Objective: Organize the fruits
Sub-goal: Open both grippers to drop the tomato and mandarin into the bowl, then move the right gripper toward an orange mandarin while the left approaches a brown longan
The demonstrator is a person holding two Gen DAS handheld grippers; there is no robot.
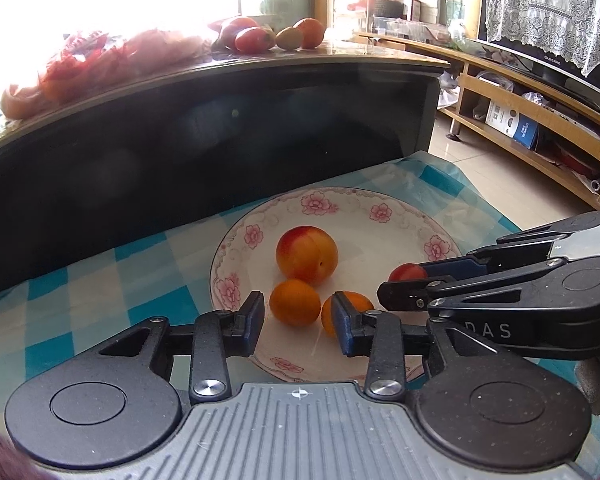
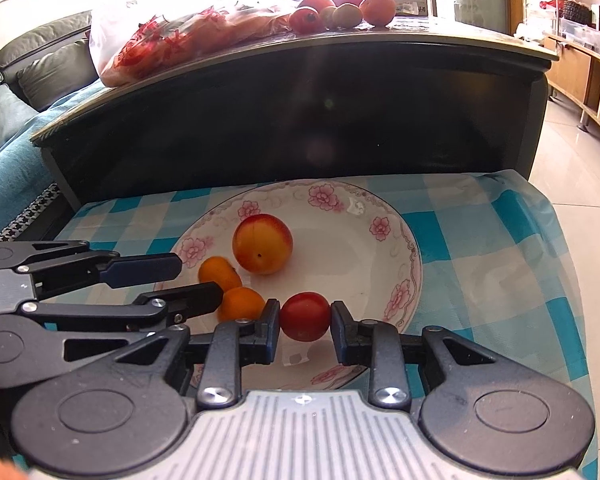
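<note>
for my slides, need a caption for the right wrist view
Right tongs place a red fruit on the floral plate.

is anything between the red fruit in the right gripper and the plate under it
Nothing visible. The red fruit sits between the right gripper's fingers over bare plate; the nearest orange fruit lies to its left.

Both wrist cameras look forward, close and low, over the flowered plate, 1 from each side
</note>
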